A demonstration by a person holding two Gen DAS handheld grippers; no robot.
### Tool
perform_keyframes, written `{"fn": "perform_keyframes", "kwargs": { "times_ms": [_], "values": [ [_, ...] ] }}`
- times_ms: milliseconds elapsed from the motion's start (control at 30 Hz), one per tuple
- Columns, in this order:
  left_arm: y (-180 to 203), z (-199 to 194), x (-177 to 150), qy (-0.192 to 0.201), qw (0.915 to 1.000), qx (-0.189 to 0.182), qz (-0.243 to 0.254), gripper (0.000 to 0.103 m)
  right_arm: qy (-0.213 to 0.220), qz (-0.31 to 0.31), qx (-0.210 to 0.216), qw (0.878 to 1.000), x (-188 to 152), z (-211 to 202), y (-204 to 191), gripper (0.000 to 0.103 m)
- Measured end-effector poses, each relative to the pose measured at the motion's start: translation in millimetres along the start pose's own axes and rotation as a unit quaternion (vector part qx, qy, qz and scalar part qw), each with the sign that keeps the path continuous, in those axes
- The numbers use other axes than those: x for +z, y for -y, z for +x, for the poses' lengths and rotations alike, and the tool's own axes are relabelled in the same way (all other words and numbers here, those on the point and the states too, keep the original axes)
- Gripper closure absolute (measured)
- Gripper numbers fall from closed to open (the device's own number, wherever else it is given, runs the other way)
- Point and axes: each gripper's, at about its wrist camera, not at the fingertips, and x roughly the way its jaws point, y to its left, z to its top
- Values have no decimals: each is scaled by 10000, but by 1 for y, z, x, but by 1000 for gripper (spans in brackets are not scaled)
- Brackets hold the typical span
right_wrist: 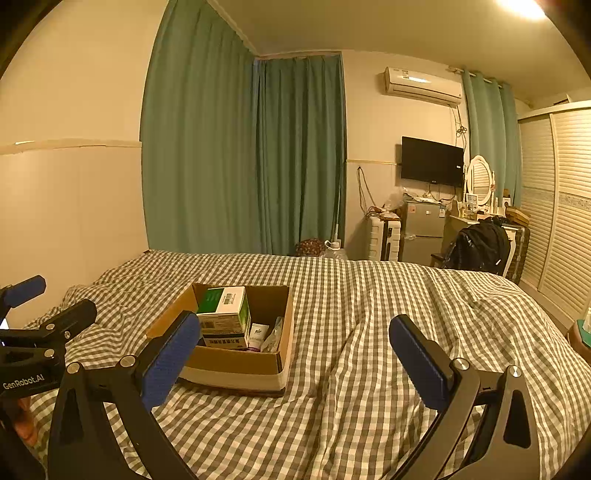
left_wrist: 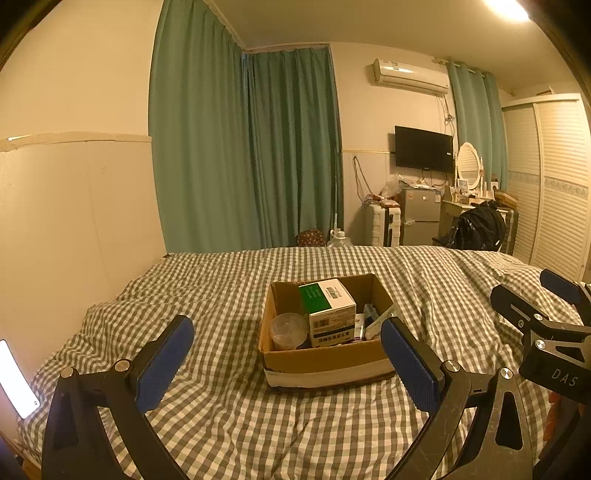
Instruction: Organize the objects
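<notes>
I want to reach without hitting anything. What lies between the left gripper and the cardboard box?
Only bare checked bedcover lies between the left gripper and the cardboard box; the left wrist view shows this stretch best.

Warm, yellowish light from a ceiling lamp at the upper right washes the room in both wrist views, its glare burning out to white. A second blown-out bright panel glows at the far left edge. The cardboard box casts a soft shadow on the checked bed. Fisheye distortion bends the walls and curtains, with dark vignetting in the corners. Distant furniture looks soft and grainy.
</notes>
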Motion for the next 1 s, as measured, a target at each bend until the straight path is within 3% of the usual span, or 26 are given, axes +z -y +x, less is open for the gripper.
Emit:
{"fn": "perform_keyframes", "kwargs": {
  "times_ms": [333,1000],
  "values": [
    [-5,-2,0,-51,9998,-122,-168,0,-17,21,-20,10000,-2,2,-3,0],
    [-7,-3,-5,11,9998,17,-202,0,-49,6,-21,10000,-3,3,-4,0]
  ]
}}
